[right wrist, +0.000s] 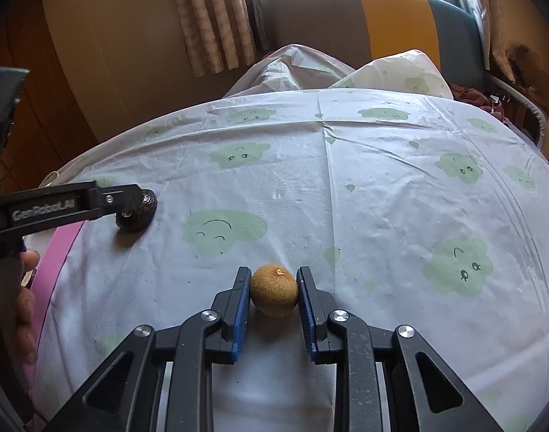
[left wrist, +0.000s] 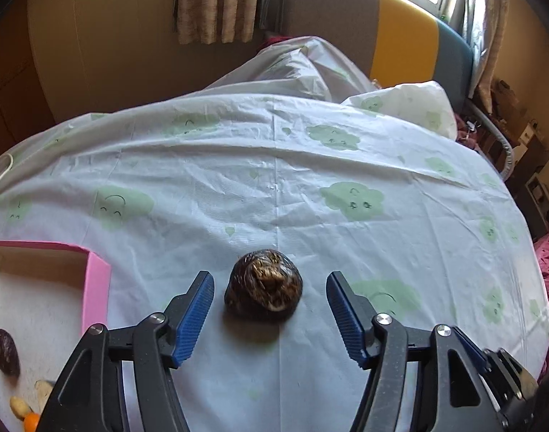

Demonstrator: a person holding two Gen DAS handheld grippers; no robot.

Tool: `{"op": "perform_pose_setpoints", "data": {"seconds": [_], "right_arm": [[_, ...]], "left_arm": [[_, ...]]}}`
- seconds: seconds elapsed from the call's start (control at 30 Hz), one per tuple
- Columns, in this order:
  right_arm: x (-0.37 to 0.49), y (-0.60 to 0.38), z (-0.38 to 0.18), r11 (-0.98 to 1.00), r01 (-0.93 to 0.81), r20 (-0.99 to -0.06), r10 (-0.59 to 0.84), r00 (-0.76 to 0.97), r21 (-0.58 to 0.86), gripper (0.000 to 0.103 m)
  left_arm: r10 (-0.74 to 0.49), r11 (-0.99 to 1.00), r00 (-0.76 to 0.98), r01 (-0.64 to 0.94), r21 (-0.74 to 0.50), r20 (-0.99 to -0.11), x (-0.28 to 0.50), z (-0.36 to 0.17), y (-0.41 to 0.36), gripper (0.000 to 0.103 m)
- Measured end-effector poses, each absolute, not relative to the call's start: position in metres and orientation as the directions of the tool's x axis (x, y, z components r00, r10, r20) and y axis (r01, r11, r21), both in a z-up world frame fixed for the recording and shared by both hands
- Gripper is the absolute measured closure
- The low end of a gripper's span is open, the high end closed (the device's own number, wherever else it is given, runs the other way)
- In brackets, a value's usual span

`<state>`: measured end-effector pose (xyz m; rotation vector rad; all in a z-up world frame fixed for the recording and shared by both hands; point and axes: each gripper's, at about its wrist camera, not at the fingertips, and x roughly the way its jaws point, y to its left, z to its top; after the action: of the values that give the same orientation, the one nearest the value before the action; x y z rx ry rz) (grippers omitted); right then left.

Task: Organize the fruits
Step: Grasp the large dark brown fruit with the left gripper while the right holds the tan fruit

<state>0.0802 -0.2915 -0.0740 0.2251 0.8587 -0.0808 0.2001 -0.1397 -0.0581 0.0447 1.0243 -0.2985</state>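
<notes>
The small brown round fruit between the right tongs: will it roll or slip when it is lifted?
The brown fruit looks nearly round, so it would probably roll on the tablecloth if released. Its skin looks rough and dull, so it may not slip much. The right tongs touch only its two sides, so a slack hold might let it turn.

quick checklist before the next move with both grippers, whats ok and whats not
1. Right gripper pads against both sides of the tan round fruit: ok.
2. Tan fruit lifted off the tablecloth: cannot tell.
3. Left gripper open, dark fruit centred between its fingers: ok.
4. Left pads touching the dark fruit: not ok, gaps on both sides.
5. Pink box has bare floor for more fruit: ok.
6. Path from the tan fruit to the box: not ok, the left gripper sits between them.
</notes>
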Motion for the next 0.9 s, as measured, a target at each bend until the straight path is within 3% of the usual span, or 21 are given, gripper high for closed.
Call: {"op": "perform_pose_setpoints", "data": {"seconds": [0.03,0.07,0.1,0.57,0.9], "right_arm": [[0.08,-0.291,-0.074,0.973,0.161,-0.757,0.02,0.653,0.165,0.077],[0.08,-0.291,-0.074,0.973,0.161,-0.757,0.021,0.653,0.166,0.077],[0.08,-0.292,-0.074,0.973,0.161,-0.756,0.022,0.654,0.167,0.077],[0.08,-0.291,-0.075,0.974,0.16,-0.758,0.019,0.652,0.162,0.077],[0.055,-0.277,-0.064,0.986,0.13,-0.76,-0.004,0.65,0.105,0.077]], "left_arm": [[-0.224,0.96,0.464,0.256,-0.113,-0.857,0.205,-0.063,-0.14,0.038],[-0.235,0.959,0.445,0.254,-0.13,-0.864,0.207,-0.068,-0.139,0.05],[-0.24,0.959,0.441,0.247,-0.141,-0.865,0.208,-0.071,-0.136,0.053],[-0.283,0.936,0.501,0.33,-0.122,-0.818,0.093,-0.047,-0.1,0.054],[-0.282,0.93,0.533,0.358,-0.089,-0.798,0.034,-0.068,-0.091,0.053]]}}
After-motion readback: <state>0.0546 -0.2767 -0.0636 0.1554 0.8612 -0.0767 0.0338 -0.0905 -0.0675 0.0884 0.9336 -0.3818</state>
